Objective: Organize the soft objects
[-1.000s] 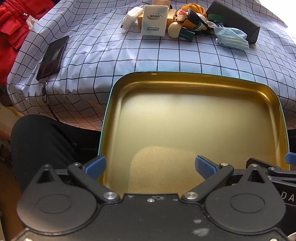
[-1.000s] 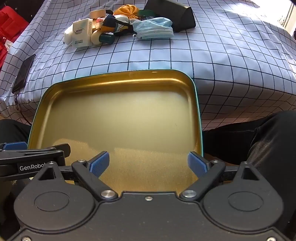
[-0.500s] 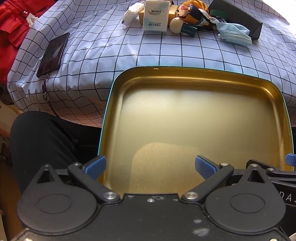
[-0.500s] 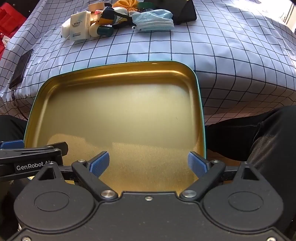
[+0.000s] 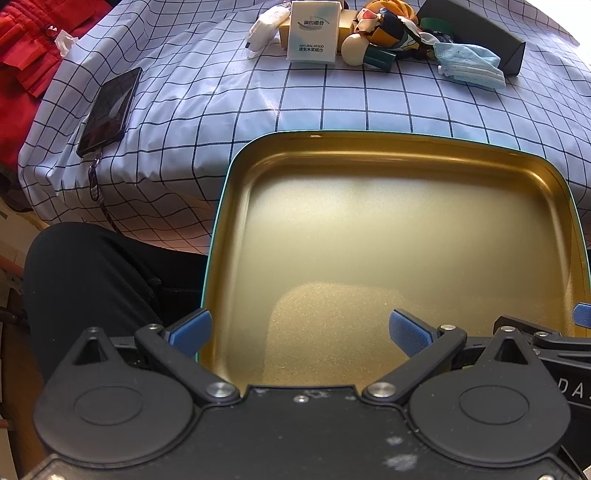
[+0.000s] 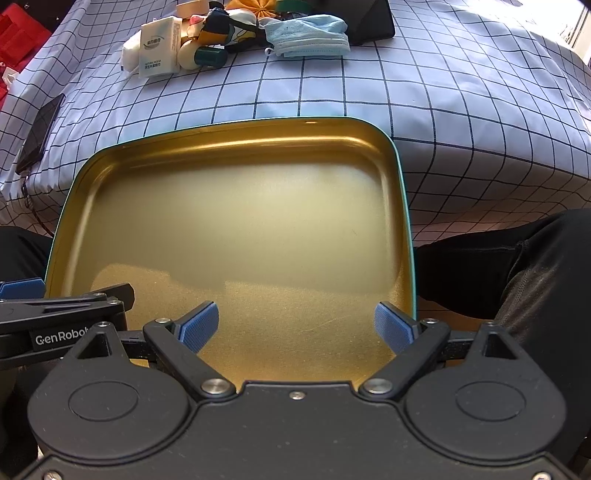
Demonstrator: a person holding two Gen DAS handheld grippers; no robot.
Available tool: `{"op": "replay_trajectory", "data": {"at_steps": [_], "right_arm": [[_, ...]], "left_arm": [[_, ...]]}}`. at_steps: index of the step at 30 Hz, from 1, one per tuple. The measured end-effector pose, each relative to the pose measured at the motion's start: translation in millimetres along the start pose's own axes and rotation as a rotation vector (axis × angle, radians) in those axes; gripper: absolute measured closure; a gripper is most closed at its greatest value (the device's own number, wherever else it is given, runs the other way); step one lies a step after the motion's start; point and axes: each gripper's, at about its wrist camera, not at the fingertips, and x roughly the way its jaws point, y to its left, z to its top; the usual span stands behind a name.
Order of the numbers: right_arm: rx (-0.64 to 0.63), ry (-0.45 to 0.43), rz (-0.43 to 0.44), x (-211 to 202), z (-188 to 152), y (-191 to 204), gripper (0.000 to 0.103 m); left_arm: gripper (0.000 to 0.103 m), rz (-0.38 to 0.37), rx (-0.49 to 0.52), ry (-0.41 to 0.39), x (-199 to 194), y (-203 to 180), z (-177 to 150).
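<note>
From the left wrist camera, the left gripper [image 5: 299, 332] stood wide apart, its blue pads [image 5: 192, 330] holding nothing, over the near end of a gold tray [image 5: 369, 147]. The tray's far edge lay over the near edge of a table covered with a checked cloth [image 5: 221, 92], and its near part hung out past the table above a person's dark-clothed leg [image 5: 92, 277]. Nothing lay inside the tray. At the far side of the table the soft things sat in a tight cluster: a white tissue pack [image 5: 314, 31], a small white bundle [image 5: 267, 22] just left of it, an orange patterned cloth [image 5: 388, 22], and a blue face mask [image 5: 469, 64] to the right, resting against a black case [image 5: 480, 29]. A cream ball [image 5: 352, 50] and a dark green cylinder [image 5: 380, 59] lay among them; what these were could not be made out clearly. A phone [image 5: 109, 109] lay near the table's left edge.

From the right wrist camera, the right gripper [image 6: 295, 326] was likewise spread wide and held nothing, above the tray [image 6: 258, 127]. The left gripper's body [image 6: 62, 321] showed at the lower left, just beside it. The tissue pack [image 6: 157, 48], the patterned cloth [image 6: 225, 22] and the face mask [image 6: 308, 37] lay well beyond the tray, at the far side of the cloth [image 6: 443, 92].
</note>
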Motion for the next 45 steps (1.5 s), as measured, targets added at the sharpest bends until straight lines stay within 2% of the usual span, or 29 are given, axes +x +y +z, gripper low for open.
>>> {"op": "replay_trajectory", "data": {"at_steps": [45], "right_arm": [[0.0,0.003,-0.007,-0.1,-0.8,1.2,0.015]], "left_arm": [[0.0,0.002,-0.013,0.011,3.7,3.0,-1.3]]}}
